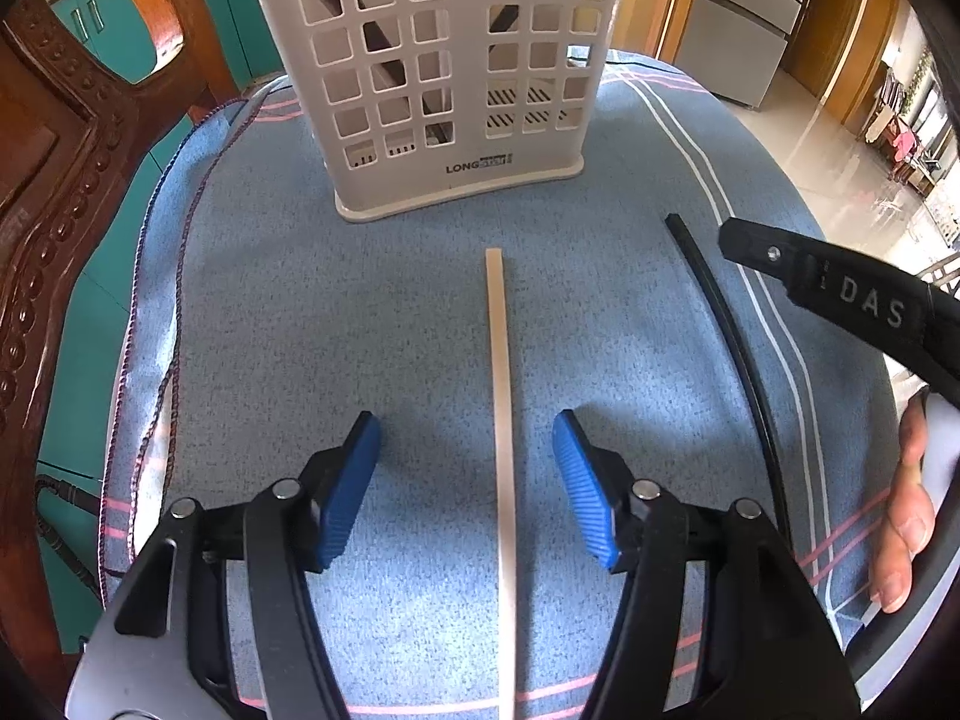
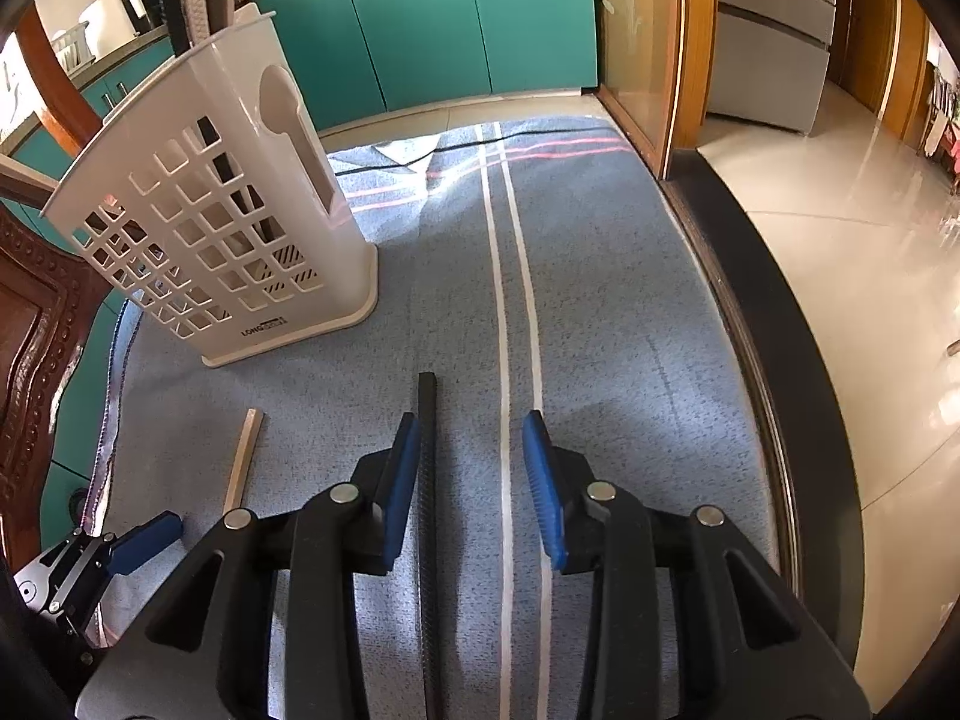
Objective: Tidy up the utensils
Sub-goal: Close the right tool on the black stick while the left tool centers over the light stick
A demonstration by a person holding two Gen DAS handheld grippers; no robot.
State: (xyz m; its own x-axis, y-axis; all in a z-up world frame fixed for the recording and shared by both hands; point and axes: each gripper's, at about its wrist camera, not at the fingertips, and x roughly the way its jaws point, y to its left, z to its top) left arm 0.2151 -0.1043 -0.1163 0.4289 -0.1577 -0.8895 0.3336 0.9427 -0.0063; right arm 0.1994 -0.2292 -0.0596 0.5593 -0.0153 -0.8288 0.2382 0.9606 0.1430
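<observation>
A white perforated utensil holder (image 1: 444, 78) stands on the blue cloth (image 1: 300, 312); it also shows in the right wrist view (image 2: 228, 228), with dark utensils inside. A beige chopstick (image 1: 501, 420) lies on the cloth between the pads of my open left gripper (image 1: 467, 480). A black chopstick (image 1: 735, 348) lies to its right. In the right wrist view the black chopstick (image 2: 427, 480) lies between the pads of my open right gripper (image 2: 471, 480), close to the left pad. The beige chopstick (image 2: 245, 456) lies further left there.
A carved wooden chair (image 1: 54, 210) stands at the left. Teal cabinets (image 2: 432, 18) are behind the table. The table's dark edge (image 2: 780, 360) runs along the right, with tiled floor beyond. The left gripper's tip (image 2: 144, 540) shows at lower left.
</observation>
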